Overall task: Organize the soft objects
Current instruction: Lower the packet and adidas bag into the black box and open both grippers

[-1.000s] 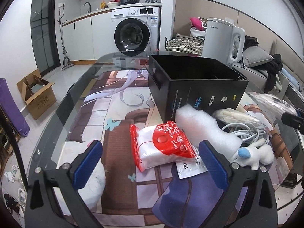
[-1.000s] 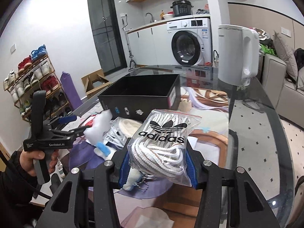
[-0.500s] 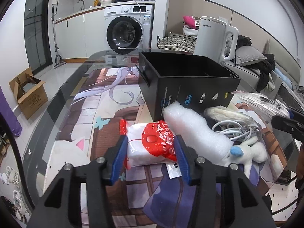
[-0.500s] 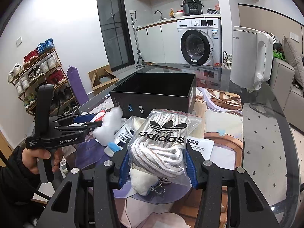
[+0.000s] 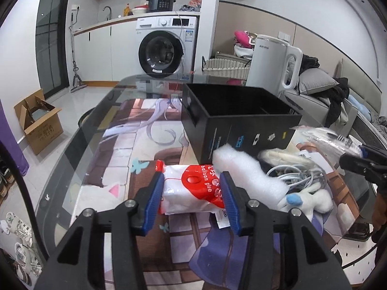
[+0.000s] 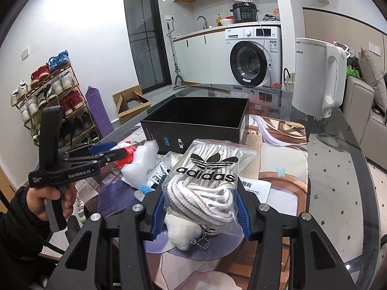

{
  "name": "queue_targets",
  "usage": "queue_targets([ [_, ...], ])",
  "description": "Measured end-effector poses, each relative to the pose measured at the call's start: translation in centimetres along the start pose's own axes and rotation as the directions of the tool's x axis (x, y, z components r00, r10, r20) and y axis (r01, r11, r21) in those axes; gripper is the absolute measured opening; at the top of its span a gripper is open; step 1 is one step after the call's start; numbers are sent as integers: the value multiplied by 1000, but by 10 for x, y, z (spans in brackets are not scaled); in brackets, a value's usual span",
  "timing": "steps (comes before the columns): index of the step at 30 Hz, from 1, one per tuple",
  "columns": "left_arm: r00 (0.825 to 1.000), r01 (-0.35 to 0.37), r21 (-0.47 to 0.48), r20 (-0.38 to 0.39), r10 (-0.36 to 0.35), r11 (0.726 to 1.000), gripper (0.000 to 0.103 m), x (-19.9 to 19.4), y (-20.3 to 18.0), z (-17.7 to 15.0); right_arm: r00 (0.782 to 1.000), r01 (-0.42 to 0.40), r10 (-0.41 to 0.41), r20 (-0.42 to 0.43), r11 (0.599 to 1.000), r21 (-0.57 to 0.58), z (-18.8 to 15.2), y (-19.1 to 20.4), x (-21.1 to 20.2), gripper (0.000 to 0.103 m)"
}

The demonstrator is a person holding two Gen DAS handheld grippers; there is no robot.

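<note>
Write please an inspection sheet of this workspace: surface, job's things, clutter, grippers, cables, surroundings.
Surface: glass table over a printed mat.
Job's things: open black box; balloon glue pack; adidas bag of laces; white foam piece; plush toy.
Clutter: white kettle; printed paper sheet.
Grippers: left gripper closing, pads against the balloon glue pack; right gripper clamps the adidas bag.
Cables: grey coil beside the plush toy.
Surroundings: washing machine, shoe rack, cardboard box.

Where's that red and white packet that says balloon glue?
The balloon glue packet lies on the glass table, between the left gripper fingers, before the black box.
</note>
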State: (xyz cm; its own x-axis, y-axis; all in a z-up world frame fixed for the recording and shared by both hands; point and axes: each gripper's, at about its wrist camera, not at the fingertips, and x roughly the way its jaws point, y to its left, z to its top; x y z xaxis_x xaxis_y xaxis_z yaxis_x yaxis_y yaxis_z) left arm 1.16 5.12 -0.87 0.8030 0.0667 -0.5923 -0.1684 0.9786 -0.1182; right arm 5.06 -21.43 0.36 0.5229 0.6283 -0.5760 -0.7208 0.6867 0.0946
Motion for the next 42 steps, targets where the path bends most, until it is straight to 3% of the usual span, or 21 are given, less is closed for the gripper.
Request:
queue_targets([
  [21,991,76,-7,109,-75,997,46,-28,-13,33,998,-15,18,59,999,-47,24,10,-1,49],
  [32,987,100,47,124,-105,994,46,-13,-40,60,997,-20,27,75,996,-92,47,19,12,49],
  [42,987,100,36,122,-104,994,46,9,-38,81,998,-21,27,59,995,-102,64,16,33,49],
])
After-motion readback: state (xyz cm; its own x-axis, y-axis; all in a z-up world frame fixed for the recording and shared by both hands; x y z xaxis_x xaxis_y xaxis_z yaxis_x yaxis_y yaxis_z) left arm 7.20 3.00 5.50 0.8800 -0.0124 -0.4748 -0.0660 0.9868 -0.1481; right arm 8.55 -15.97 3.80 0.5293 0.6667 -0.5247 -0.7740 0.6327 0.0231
